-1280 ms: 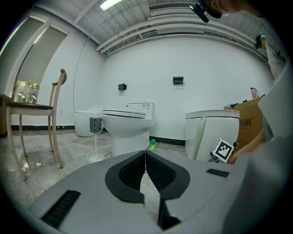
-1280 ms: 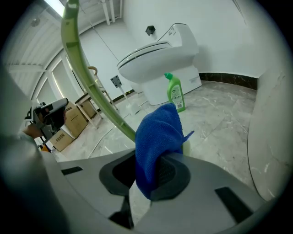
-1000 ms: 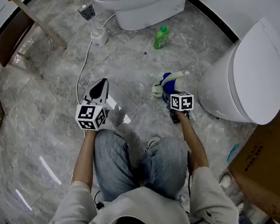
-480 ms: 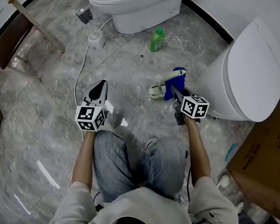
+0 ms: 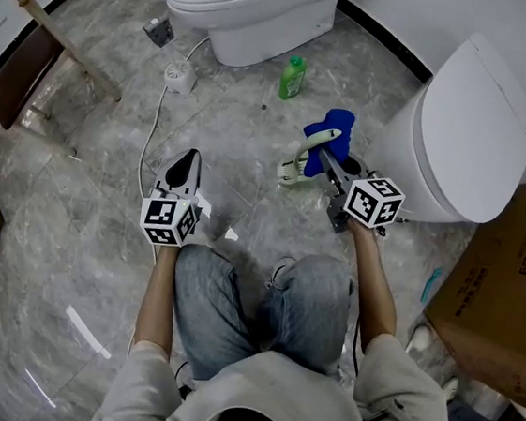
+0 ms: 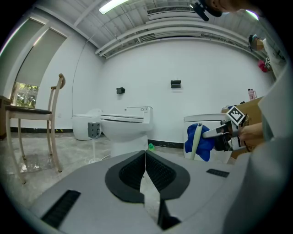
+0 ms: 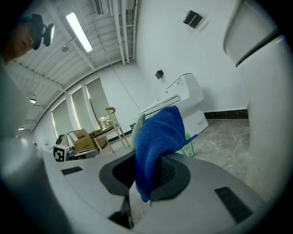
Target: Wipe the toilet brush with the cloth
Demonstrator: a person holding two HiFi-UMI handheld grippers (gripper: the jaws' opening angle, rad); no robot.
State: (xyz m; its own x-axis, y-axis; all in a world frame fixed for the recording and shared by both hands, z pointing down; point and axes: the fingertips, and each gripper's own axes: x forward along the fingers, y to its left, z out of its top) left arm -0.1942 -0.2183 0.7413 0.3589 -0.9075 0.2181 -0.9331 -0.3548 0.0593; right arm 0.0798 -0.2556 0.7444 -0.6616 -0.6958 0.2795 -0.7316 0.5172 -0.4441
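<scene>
Left to right, head view. Chair (image 5: 16, 73) sits at far left. Left gripper (image 5: 187, 160) hangs over bare floor (image 5: 81, 231), left of the person's knees, pointing far. In the left gripper view its jaws are pressed together with nothing between them. It is well apart from the brush and the cloth, which both lie off to its right.

Far centre: white toilet (image 5: 249, 5). A green bottle (image 5: 292, 76) stands on the floor just right of its base.

Toilet brush (image 5: 310, 145) is right of centre, near side of the bottle. Its pale handle slants up-right, with the bristle end low at the left. The upper part of the handle lies against the blue cloth (image 5: 336, 128).

Right gripper (image 5: 332, 168) points far-left, with its jaws clamped on the cloth. In the right gripper view the cloth (image 7: 158, 141) fills the gap between the pads and stands up past the tips. The handle top (image 7: 137, 124) shows just left of the cloth, touching it. Can't tell whether the jaws also pinch the handle through the cloth. Left gripper view agrees: handle upright across the cloth front (image 6: 201, 142).

Second toilet (image 5: 480, 126) is immediately right of the right gripper. Cardboard box (image 5: 510, 280) at the right edge.
</scene>
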